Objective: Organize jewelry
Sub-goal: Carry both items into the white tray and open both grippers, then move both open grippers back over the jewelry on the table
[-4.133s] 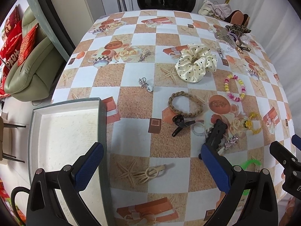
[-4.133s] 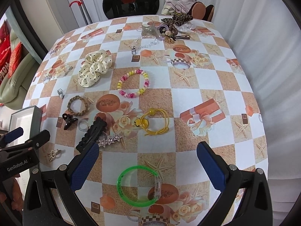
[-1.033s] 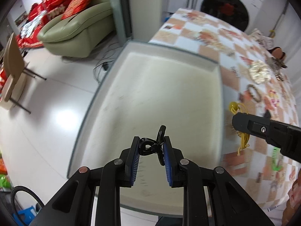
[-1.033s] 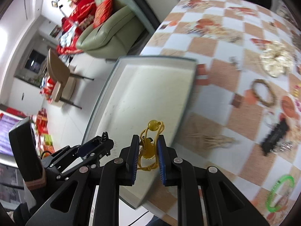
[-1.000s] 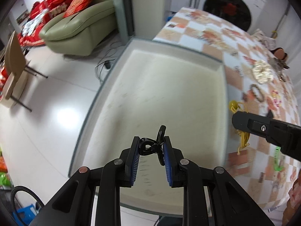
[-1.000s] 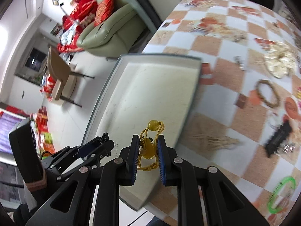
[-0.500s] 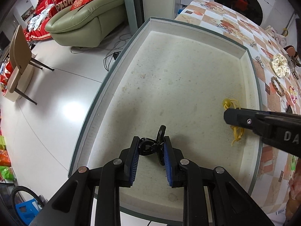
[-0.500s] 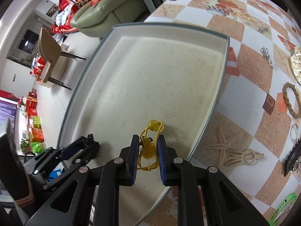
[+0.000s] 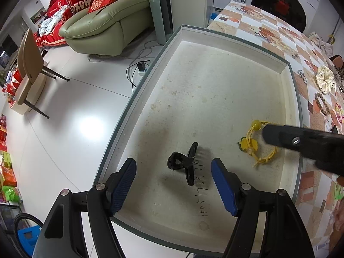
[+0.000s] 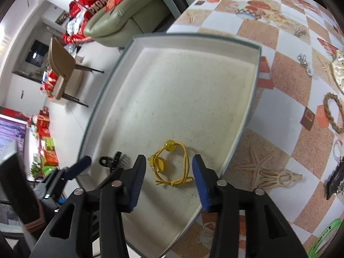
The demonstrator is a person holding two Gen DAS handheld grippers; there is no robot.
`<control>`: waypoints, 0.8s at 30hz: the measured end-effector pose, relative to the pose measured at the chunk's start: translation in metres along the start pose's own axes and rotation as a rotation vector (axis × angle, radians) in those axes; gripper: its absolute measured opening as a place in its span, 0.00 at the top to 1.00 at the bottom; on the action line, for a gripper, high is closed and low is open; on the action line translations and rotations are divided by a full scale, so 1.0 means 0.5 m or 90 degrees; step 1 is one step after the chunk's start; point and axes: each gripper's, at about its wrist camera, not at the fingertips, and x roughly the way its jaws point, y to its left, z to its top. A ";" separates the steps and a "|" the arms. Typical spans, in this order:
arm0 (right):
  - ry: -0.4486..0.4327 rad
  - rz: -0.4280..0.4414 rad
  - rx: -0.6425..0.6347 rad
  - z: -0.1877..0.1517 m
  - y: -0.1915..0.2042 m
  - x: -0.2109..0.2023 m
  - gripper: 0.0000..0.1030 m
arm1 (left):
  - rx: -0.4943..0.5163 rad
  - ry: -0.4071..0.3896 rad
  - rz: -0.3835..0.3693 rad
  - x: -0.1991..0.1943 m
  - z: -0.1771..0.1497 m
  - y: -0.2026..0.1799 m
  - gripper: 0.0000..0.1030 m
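Both pieces are being released into the tray [image 9: 215, 36], so the drop-off step is in hand. The left gripper [image 9: 173, 178], at the bottom of its view, has just been opening; its jaws stand apart, and the black hair clip [image 9: 185, 161] lies free on the tray floor between them, touching neither pad. The right gripper [image 10: 169, 172] has likewise just been opening, and the yellow hair tie [image 10: 172, 163] rests loose on the tray floor at lower centre of its frame. It is a thin knotted cord loop with a round bead and a small yellow charm. Next, I judge, both tongs should lift clear without snagging and go for the pieces on the checkered tablecloth [image 10: 279, 81] at the right, such as the braided ring [image 10: 333, 114].
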 end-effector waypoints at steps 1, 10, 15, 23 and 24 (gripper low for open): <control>-0.006 0.003 0.003 0.000 -0.003 -0.010 0.48 | 0.001 0.000 0.000 -0.003 0.002 -0.002 0.26; -0.062 -0.005 0.064 -0.020 -0.073 -0.121 0.34 | 0.051 -0.026 -0.007 -0.044 0.026 -0.056 0.00; -0.091 -0.025 0.119 -0.050 -0.148 -0.180 0.24 | 0.094 -0.036 -0.029 -0.067 0.052 -0.117 0.00; -0.137 -0.061 0.219 -0.102 -0.271 -0.266 0.17 | 0.169 -0.053 -0.086 -0.108 0.083 -0.257 0.00; -0.142 -0.066 0.228 -0.108 -0.285 -0.275 0.17 | 0.175 -0.054 -0.091 -0.111 0.085 -0.271 0.00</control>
